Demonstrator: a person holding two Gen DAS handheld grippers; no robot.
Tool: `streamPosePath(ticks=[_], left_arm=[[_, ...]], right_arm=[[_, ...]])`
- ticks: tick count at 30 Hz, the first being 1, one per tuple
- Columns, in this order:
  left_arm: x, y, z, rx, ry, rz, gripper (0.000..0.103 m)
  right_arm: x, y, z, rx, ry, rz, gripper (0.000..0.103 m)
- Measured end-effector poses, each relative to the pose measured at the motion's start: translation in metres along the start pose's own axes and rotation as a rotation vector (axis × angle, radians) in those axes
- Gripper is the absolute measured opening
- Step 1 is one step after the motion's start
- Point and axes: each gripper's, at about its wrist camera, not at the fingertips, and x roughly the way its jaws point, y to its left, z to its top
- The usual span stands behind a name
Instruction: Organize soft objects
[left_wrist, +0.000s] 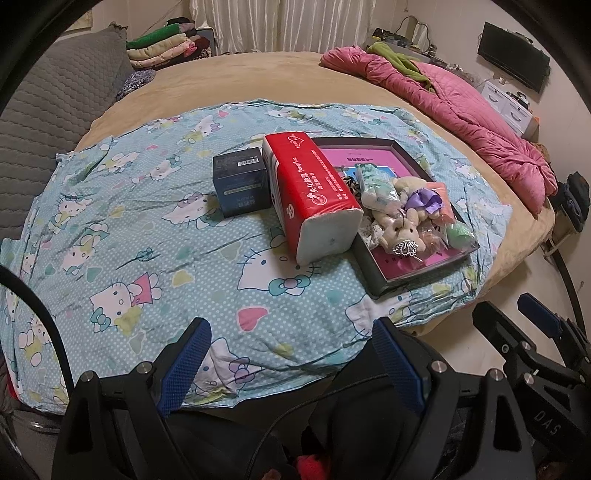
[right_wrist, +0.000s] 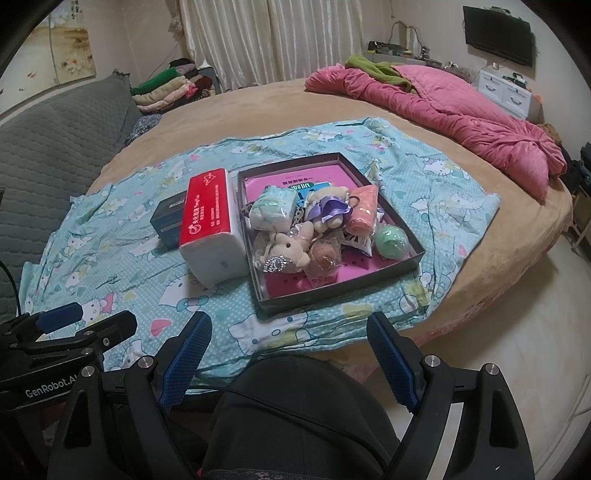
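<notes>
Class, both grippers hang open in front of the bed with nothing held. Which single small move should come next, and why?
Probably bring the right gripper forward to the small plush bear at the near edge of the pile in the shallow box. It lies on top, nearest that gripper, while the left gripper faces the red tissue pack.

Left claw (left_wrist: 291, 363) and right claw (right_wrist: 290, 356) both gape wide, empty, angled downward

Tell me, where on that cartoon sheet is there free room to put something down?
The sheet is bare left of the dark blue box and in front of the tissue pack. The tray is crowded with soft toys.
</notes>
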Motion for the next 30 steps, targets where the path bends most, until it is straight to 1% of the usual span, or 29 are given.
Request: streamPosePath(ticks=[17,30], left_arm=[[0.0,-0.001,-0.001,-0.002,-0.005,0.006,0.089],[0.012,0.004,-0.005,-0.012,0.018,0.001,0.089]], right_arm=[[0.0,-0.001,0.0,0.001,-0.001,-0.002,0.087],[0.005,-0.001,0.0,0.012,0.005,-0.015,0.087]])
